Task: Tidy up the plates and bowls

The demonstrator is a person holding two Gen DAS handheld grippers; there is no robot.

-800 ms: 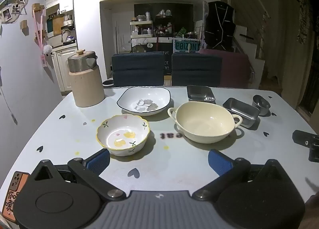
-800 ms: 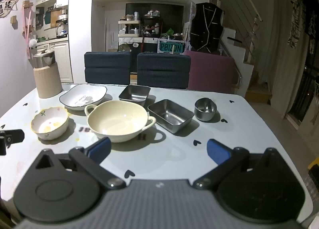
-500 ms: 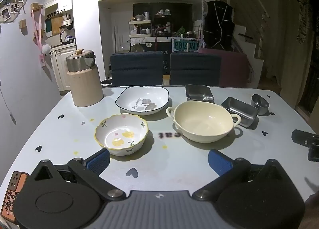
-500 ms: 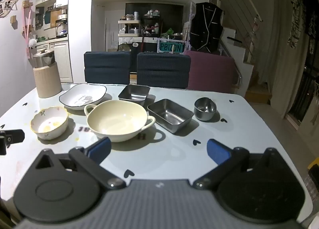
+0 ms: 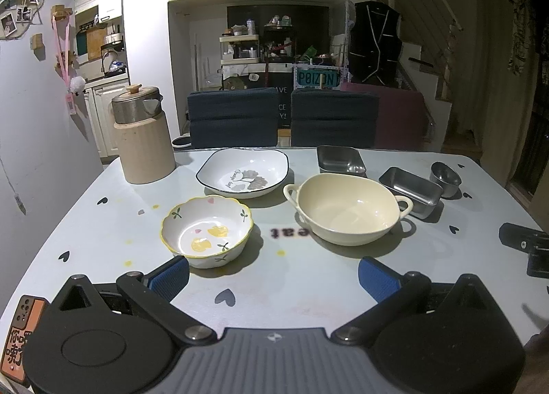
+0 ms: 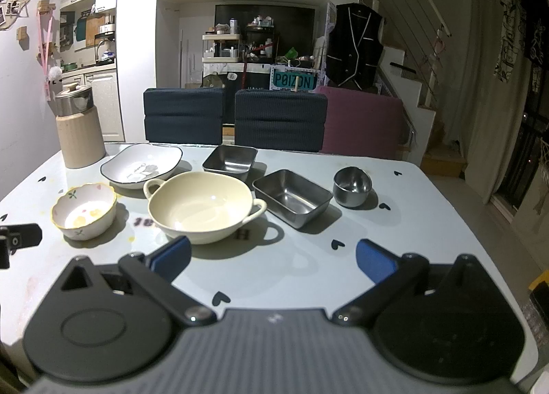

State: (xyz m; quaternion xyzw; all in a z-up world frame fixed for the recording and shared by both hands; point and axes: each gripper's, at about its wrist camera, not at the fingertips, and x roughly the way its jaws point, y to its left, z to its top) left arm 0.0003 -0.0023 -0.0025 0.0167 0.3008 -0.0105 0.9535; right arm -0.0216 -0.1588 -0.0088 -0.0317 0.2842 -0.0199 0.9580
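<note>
A small flowered bowl with a yellow rim (image 5: 207, 230) (image 6: 84, 210) sits at the near left of the table. A cream two-handled bowl (image 5: 346, 208) (image 6: 202, 207) sits in the middle. A white square plate with a dark rim (image 5: 245, 177) (image 6: 141, 166) lies behind them. My left gripper (image 5: 273, 278) is open and empty, just in front of the flowered bowl. My right gripper (image 6: 273, 258) is open and empty, just in front of the cream bowl.
Two steel rectangular pans (image 6: 291, 197) (image 6: 230, 161) and a small steel cup (image 6: 352, 186) stand at the right. A beige jug with a steel lid (image 5: 143, 136) stands at the back left. Chairs (image 5: 233, 117) line the far edge. A phone (image 5: 19, 339) lies at the near left corner.
Both grippers have shifted slightly; the dishes sit a little differently in both views. Nothing was picked up or moved.
</note>
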